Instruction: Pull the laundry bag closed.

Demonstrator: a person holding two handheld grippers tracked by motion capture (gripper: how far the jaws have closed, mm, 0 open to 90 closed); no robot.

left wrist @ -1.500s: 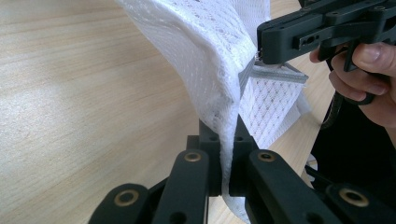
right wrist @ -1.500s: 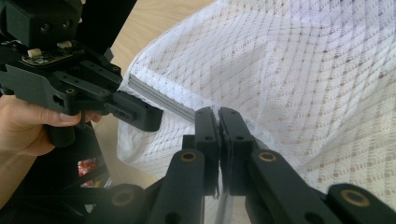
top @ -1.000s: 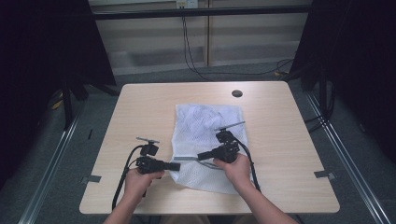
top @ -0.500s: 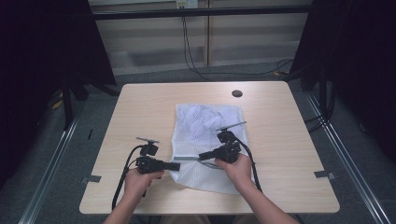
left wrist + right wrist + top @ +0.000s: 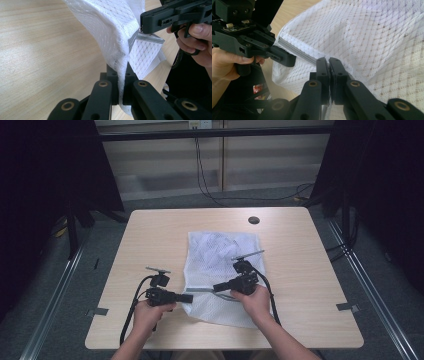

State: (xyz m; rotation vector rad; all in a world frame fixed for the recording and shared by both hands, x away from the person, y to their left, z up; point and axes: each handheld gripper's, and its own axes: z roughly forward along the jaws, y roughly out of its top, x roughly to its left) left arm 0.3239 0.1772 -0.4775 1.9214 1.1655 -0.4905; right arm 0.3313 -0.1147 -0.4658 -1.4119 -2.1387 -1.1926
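A white mesh bag [image 5: 222,250] lies flat on the wooden table [image 5: 150,235], its near edge lifted between the two grippers. My left gripper [image 5: 190,298] points right and is shut on the bag's near left edge. The left gripper view has the mesh [image 5: 110,27] pinched between the jaws of that gripper [image 5: 120,72]. My right gripper [image 5: 215,288] points left, shut on the bag's grey zipper strip [image 5: 200,290]. In the right gripper view this gripper [image 5: 329,61] pinches the end of the zipper strip [image 5: 297,52].
A dark round grommet [image 5: 254,220] sits in the table's far edge area. Black curtains hang to the left and right, and cables [image 5: 200,165] run down the back wall. Metal rails [image 5: 55,290] lie on the floor beside the table.
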